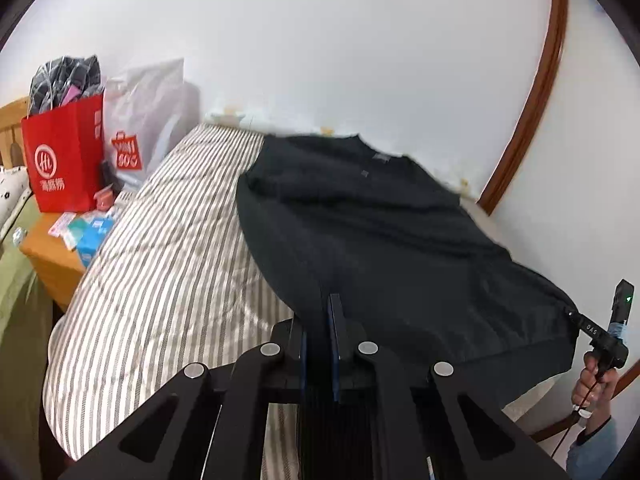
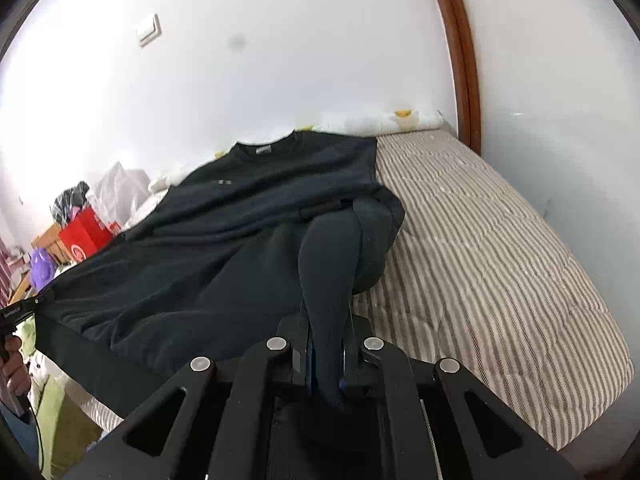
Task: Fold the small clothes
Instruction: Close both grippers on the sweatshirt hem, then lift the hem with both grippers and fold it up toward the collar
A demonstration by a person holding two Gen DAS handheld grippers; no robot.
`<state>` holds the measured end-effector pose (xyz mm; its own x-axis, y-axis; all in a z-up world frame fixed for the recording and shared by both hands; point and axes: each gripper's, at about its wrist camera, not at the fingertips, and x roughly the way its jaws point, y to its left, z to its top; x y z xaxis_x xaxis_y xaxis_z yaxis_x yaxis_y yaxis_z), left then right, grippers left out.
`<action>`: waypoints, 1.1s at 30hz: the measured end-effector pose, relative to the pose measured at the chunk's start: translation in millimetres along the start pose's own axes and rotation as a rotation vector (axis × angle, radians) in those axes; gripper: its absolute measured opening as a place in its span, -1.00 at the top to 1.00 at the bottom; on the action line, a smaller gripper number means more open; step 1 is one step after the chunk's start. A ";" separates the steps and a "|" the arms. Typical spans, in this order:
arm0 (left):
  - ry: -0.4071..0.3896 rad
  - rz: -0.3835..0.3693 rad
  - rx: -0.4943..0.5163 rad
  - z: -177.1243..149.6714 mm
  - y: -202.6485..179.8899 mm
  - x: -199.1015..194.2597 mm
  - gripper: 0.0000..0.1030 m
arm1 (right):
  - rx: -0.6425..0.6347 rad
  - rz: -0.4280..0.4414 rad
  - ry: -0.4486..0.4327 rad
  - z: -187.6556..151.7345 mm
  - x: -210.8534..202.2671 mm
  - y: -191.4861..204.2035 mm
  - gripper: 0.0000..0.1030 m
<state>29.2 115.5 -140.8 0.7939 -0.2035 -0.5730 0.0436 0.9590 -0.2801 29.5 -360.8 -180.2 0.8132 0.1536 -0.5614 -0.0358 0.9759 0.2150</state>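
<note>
I've got the dark sweater (image 1: 360, 232) spread across the striped bedcover (image 1: 172, 248), neck hole at the far end by the white wall (image 1: 320, 60), hem at the near end toward me. My left gripper (image 1: 326, 308) is clamped on the near left corner of the hem, jaws pressed together with dark cloth pinched between them. In the left wrist view the sweater runs away from the fingers and off to the right, and its near right corner is raised where the other tool bites it.

My right gripper (image 2: 330, 320) is clamped on the near right corner, jaws pressed tight; a bunched fold of the fabric rises straight out of the fingers and a cuffed sleeve (image 2: 372, 236) lies crumpled just beyond them. From there the sweater stretches left, its hem edge hanging clear of the bedcover between the two tools.

Far left, a red paper bag (image 1: 64, 156) and a white plastic bag (image 1: 148, 116) stand on a wooden bedside table (image 1: 48, 256), well apart from the sweater. A brown wooden trim (image 2: 460, 48) runs up the wall on the right.
</note>
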 end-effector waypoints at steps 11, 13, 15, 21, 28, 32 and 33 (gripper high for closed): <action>-0.111 0.069 0.055 92.1 -9.5 37.4 0.83 | 0.013 -0.015 -0.109 97.3 30.8 23.4 0.84; -0.110 0.095 0.042 112.7 -8.5 57.4 0.83 | 0.012 -0.017 -0.105 120.2 50.8 28.0 0.84; -0.109 0.119 0.030 128.5 -6.7 76.7 0.83 | 0.011 -0.020 -0.101 138.4 71.1 30.9 0.84; -0.075 0.194 0.017 158.6 -3.4 141.8 0.83 | 0.050 -0.009 -0.073 173.3 140.6 24.3 0.83; 0.030 0.269 0.014 157.0 11.3 214.0 0.82 | 0.055 -0.056 0.034 174.3 227.7 13.2 0.82; 0.087 0.293 0.004 148.1 16.7 232.1 0.74 | 0.026 -0.096 0.100 166.5 256.8 10.2 0.76; 0.095 0.294 0.003 146.0 16.7 231.9 0.74 | 0.008 -0.103 0.119 165.6 259.4 10.6 0.74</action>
<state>302.6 113.2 -165.9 0.7127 0.0655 -0.6984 -0.1775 0.9801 -0.0891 336.2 -336.2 -191.3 0.7380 0.0700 -0.6712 0.0495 0.9863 0.1573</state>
